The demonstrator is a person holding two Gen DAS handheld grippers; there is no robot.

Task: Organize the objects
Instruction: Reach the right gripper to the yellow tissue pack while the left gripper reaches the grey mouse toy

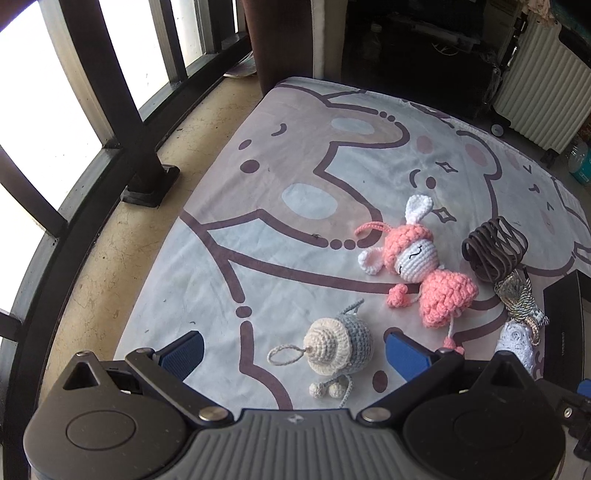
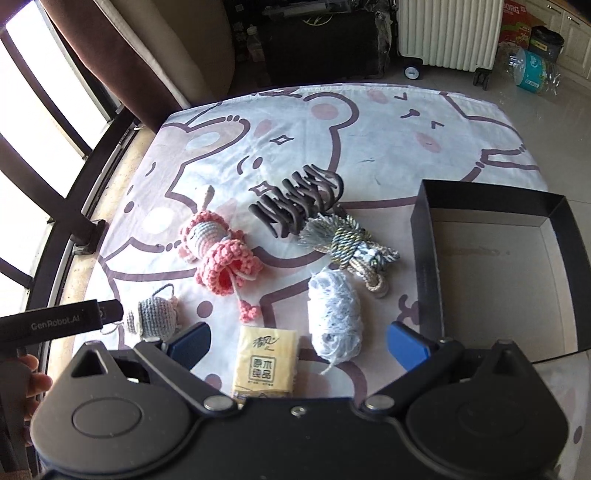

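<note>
A grey and cream crochet toy point(image 1: 338, 345) lies on the bear-print cloth between the open fingers of my left gripper point(image 1: 293, 352); it also shows in the right wrist view point(image 2: 153, 315). A pink crochet bunny point(image 1: 417, 264) point(image 2: 221, 251), a brown hair claw point(image 1: 493, 251) point(image 2: 299, 201), a tasselled cord bundle point(image 2: 351, 247) and a white yarn ball point(image 2: 336, 319) lie beyond. A yellow tissue pack point(image 2: 266, 363) and the yarn ball sit between the open fingers of my right gripper point(image 2: 299, 345). An open black box point(image 2: 430, 258) stands at the right.
The cloth point(image 1: 288, 158) covers a low table. A window with dark railing point(image 1: 110, 122) runs along the left, with bare floor point(image 1: 110, 258) beside it. A white radiator point(image 2: 448, 33) and a water bottle pack point(image 2: 532, 70) stand behind the table.
</note>
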